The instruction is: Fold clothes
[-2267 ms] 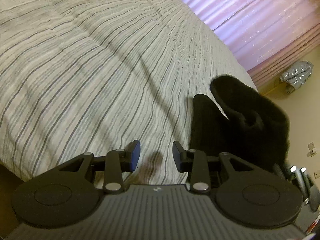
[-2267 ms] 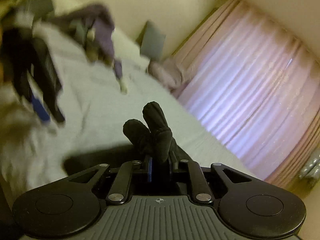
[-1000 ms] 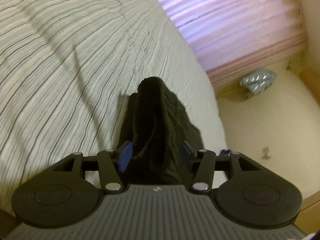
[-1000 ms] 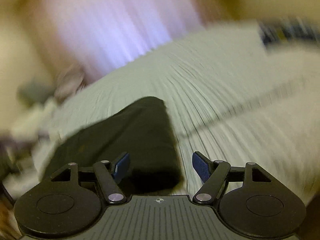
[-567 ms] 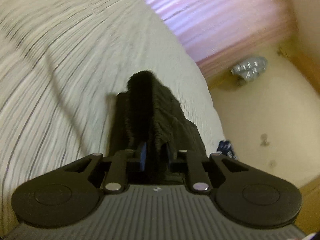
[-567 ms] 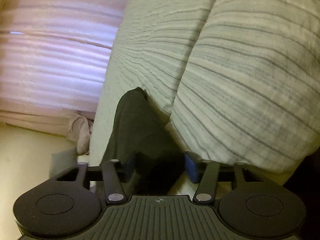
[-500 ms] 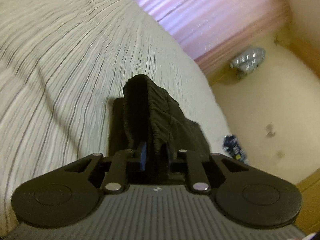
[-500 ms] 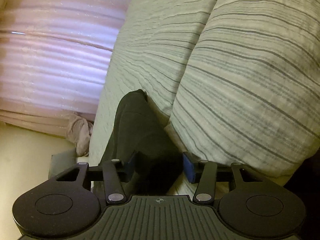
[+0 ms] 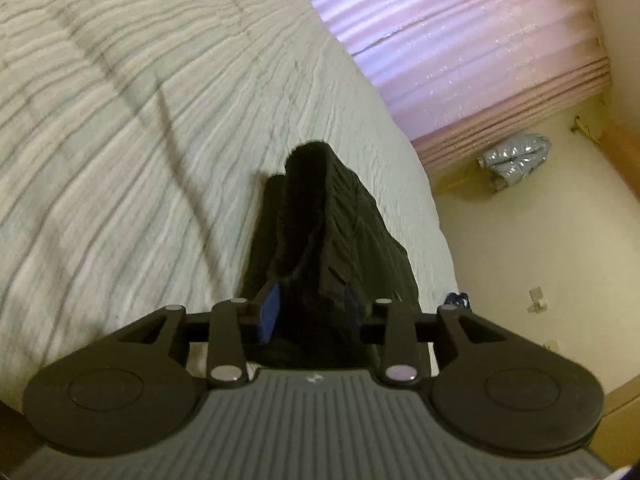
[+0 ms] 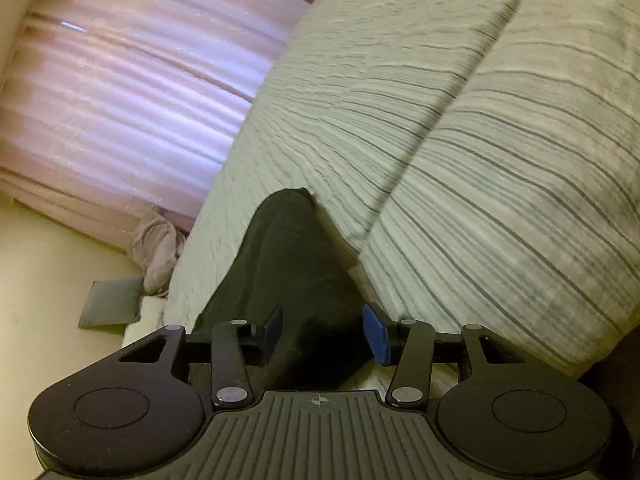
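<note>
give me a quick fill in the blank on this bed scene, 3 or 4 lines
1. The garment between the fingers of the left gripper is ____ in colour.
2. It lies on a bed cover patterned with thin grey ____.
3. Beyond the bed hangs a ____ curtain.
4. The right gripper has its jaws ____ around the dark cloth.

Missing words: black; stripes; pink; open

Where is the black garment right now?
In both wrist views the black garment lies on the striped bedspread near the bed's edge, bunched up between the fingers of the left claw, with the pink curtain beyond.
</note>
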